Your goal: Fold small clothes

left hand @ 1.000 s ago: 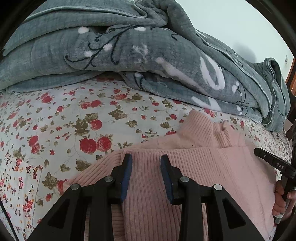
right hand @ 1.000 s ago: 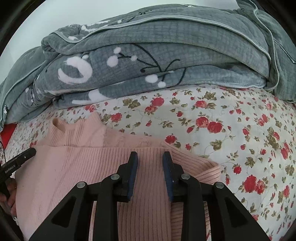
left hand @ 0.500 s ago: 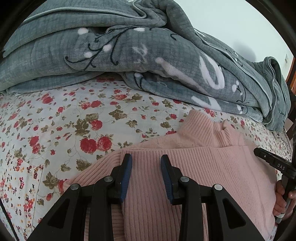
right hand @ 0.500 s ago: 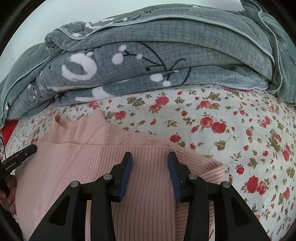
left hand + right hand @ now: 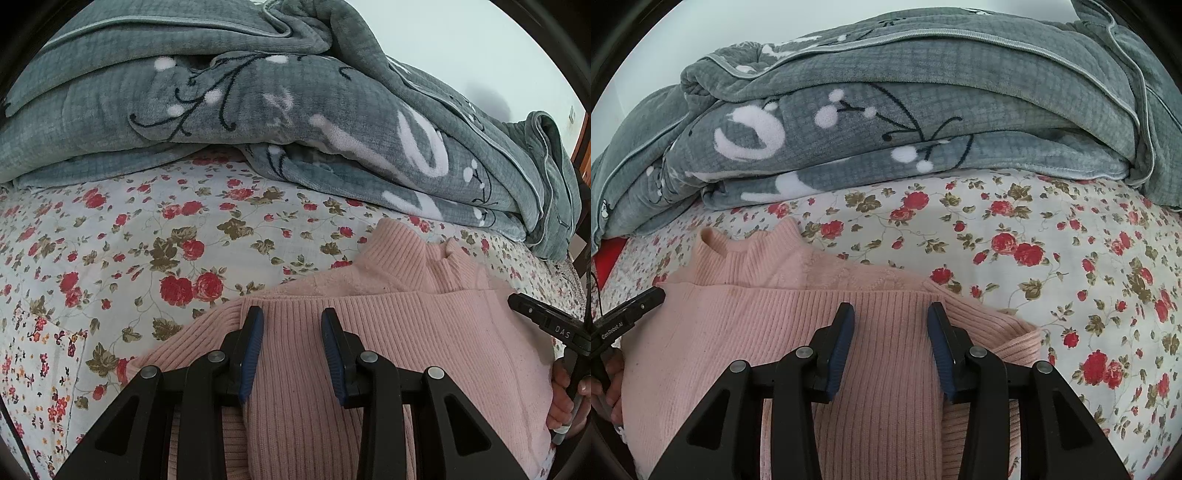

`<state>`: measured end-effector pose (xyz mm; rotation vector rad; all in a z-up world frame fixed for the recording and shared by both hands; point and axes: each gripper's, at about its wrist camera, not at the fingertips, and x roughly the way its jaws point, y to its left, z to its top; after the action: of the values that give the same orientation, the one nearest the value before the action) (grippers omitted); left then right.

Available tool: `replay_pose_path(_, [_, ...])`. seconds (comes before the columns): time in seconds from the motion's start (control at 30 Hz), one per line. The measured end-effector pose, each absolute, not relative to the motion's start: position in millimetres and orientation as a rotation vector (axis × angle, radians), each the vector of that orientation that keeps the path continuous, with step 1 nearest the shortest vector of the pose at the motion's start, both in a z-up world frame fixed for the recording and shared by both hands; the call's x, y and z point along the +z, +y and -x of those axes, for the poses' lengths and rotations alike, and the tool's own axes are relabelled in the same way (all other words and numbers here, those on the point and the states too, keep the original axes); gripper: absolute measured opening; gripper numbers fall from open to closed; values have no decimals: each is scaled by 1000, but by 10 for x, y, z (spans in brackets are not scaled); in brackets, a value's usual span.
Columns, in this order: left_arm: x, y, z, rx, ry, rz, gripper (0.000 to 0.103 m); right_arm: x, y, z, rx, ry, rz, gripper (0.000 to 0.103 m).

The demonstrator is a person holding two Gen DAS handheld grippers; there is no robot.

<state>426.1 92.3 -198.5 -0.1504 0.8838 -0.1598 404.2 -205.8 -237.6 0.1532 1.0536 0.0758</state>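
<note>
- Working on a bed covered by a floral sheet (image 5: 147, 229), with a bunched grey blanket (image 5: 258, 110) piling up along the far side.
- Lying flat on the near part of the sheet: the pink sweater (image 5: 443, 332), its lower part doubled up over the chest, the fold's edge running left to right just short of the collar (image 5: 746, 251).
- Pinching the left part of that doubled layer with the left gripper (image 5: 291, 332), jaws clamped on a ridge of knit bunching between the pads.
- Hanging over the right part with the right gripper (image 5: 890, 332), jaws standing apart, fabric lying between the pads but not pressed by them.
- Risking a skewed fold: lifting or pulling the left side while the right side is lying free, probably dragging the edge out of line.
- Risking a snag: drawing the left pads away before parting them fully, likely tugging the ribbed knit up and undoing the layer.
- Risking a loose cuff: leaving the sleeve end poking out at the right, possibly spoiling the next fold.
- Risking a crumpled collar: pushing the sweater far enough to meet the blanket, which is lying close behind it.
</note>
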Motion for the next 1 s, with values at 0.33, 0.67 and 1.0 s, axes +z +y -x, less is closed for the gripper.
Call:
replay_pose_path(0.33, [-1991,898,-4278,-166,880,139,31,-2317,-2076,-3992,75,1043,-164,42])
replay_pose_path(0.67, [-1898,944,-4197,-244,828,193,40,-1713,-2379,-3407,12,970,-172,56])
replay_pose_path(1.0, [-1508,1018,-3808,-290,740,222,51,-1981,-2448,-2789,109,1024,-339,59])
